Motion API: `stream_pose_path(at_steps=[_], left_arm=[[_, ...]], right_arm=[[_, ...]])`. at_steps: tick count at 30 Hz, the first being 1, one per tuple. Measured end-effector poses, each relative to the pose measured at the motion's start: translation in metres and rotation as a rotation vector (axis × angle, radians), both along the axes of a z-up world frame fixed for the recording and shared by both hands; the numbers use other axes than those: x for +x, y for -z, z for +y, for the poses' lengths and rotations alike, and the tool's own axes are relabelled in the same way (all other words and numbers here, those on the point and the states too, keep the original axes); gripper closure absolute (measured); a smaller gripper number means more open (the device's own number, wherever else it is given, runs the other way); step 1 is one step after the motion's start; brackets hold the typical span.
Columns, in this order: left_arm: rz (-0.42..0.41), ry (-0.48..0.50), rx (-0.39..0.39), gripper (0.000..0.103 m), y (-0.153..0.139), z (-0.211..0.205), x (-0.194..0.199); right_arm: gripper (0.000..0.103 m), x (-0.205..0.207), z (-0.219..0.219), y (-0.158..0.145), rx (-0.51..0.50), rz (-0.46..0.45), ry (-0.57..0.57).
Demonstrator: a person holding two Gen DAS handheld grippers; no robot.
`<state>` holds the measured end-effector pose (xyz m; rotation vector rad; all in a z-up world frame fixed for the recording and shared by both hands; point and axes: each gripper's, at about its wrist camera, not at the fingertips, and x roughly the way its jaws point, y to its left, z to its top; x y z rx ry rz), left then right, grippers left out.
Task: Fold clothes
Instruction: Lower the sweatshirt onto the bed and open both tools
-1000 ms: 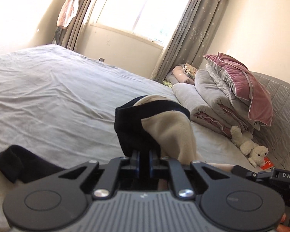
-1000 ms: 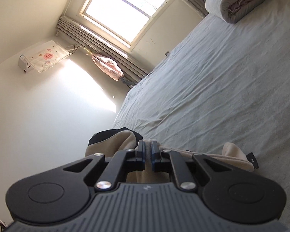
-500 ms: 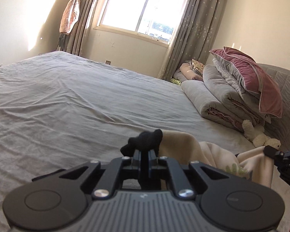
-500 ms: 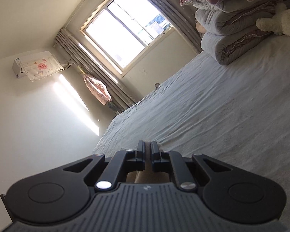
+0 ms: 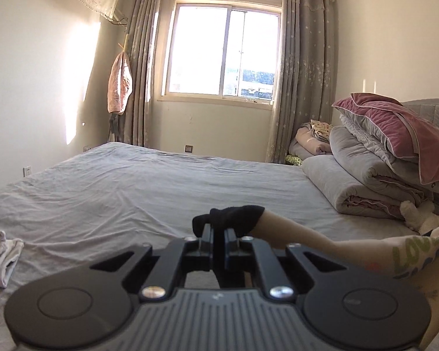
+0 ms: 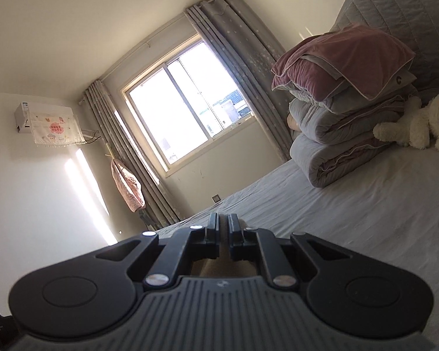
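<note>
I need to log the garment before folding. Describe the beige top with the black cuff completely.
The beige top with the black cuff looks like soft fleece. The left gripper is shut on its black cuff; the sleeve stretches rightward to a body with green printed lettering. The right gripper pinches beige fabric, held above the grey bedsheet.

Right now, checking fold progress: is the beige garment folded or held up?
Held up, unfolded: the beige garment stretches above the bed from the left gripper.
</note>
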<state>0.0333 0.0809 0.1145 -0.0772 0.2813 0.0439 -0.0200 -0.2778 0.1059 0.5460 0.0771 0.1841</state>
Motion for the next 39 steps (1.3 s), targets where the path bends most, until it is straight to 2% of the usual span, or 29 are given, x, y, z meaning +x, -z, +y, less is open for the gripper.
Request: stream_pose_path(at_steps=[3, 8, 11, 18, 22, 24, 26, 27, 28, 30, 33, 35, 39], left_arm=[[0.024, 0.004, 0.048, 0.097, 0.007, -0.01, 0.017], [0.058, -0.019, 0.115, 0.096, 0.04, -0.023, 0.042], [0.09, -0.021, 0.118, 0.096, 0.054, -0.026, 0.053], [0.144, -0.032, 0.103, 0.095, 0.072, -0.021, 0.064], [0.165, -0.038, 0.064, 0.091, 0.073, -0.018, 0.066], [0.168, -0.041, 0.067, 0.084, 0.073, -0.017, 0.063], [0.172, -0.043, 0.079, 0.069, 0.074, -0.018, 0.063], [0.177, -0.042, 0.083, 0.065, 0.074, -0.019, 0.062], [0.181, -0.04, 0.086, 0.061, 0.074, -0.019, 0.06], [0.191, -0.038, 0.092, 0.056, 0.074, -0.019, 0.058], [0.215, -0.037, 0.076, 0.04, 0.074, -0.021, 0.058], [0.238, -0.024, 0.058, 0.026, 0.073, -0.021, 0.056], [0.264, 0.013, 0.036, 0.016, 0.072, -0.025, 0.047]], right_arm=[[0.093, 0.011, 0.0, 0.006, -0.035, 0.012, 0.018], [0.093, 0.035, 0.006, 0.026, -0.081, 0.077, 0.015], [0.093, 0.044, 0.012, 0.038, -0.122, 0.115, 0.007], [0.089, 0.048, 0.018, 0.045, -0.142, 0.165, -0.028], [0.089, 0.05, 0.022, 0.048, -0.154, 0.193, -0.047], [0.087, 0.051, 0.023, 0.05, -0.159, 0.206, -0.056], [0.077, 0.049, 0.023, 0.049, -0.158, 0.207, -0.057], [0.066, 0.047, 0.023, 0.048, -0.157, 0.207, -0.058], [0.061, 0.046, 0.023, 0.047, -0.158, 0.207, -0.059], [0.059, 0.044, 0.023, 0.046, -0.173, 0.207, -0.068], [0.051, 0.042, 0.024, 0.044, -0.204, 0.215, -0.077], [0.045, 0.039, 0.023, 0.045, -0.218, 0.228, -0.079], [0.036, 0.037, 0.015, 0.047, -0.224, 0.256, -0.079]])
